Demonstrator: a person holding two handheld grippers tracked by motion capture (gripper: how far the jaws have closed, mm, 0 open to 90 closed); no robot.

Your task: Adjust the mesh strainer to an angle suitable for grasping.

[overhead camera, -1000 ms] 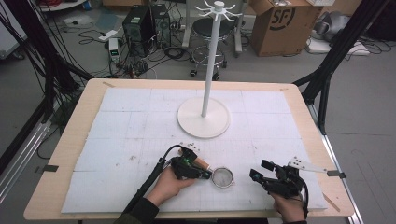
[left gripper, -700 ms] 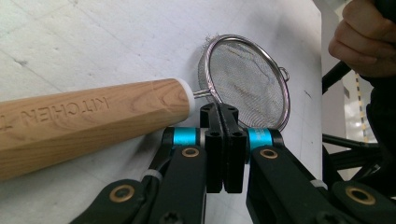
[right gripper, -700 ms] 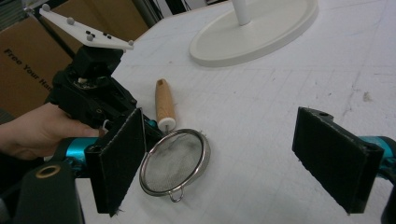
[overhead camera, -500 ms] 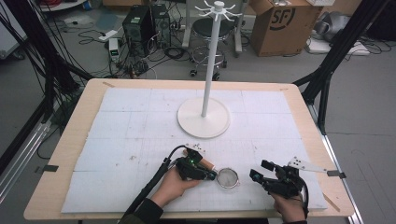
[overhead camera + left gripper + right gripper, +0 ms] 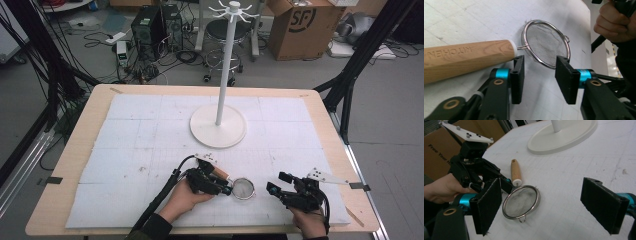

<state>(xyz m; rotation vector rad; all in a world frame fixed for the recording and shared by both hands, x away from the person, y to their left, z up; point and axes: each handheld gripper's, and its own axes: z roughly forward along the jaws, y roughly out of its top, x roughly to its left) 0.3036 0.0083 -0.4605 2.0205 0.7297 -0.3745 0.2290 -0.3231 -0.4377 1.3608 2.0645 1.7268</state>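
A small metal mesh strainer [image 5: 243, 188] with a light wooden handle [image 5: 218, 173] lies flat on the white mat. My left gripper [image 5: 226, 189] rests low beside it. In the left gripper view the jaws of the left gripper [image 5: 539, 58] have just been opening. They stand apart below the strainer bowl [image 5: 545, 42] and the handle [image 5: 466, 57], with the pads touching neither. My right gripper [image 5: 276, 183] is open to the right of the strainer. In the right gripper view the right gripper [image 5: 541, 181] frames the strainer [image 5: 521, 201] with wide jaws and holds nothing.
A white stand with a round base [image 5: 218, 127] and a tall pole rises at the middle of the mat; the base [image 5: 562, 137] lies beyond the strainer. The table's front edge runs just behind both hands. Cardboard boxes, a stool and cables sit on the floor past the far edge.
The left gripper's jaws have spread apart beside the strainer's neck. The strainer has shifted slightly to the right and now lies still. The right gripper has stayed where it was.
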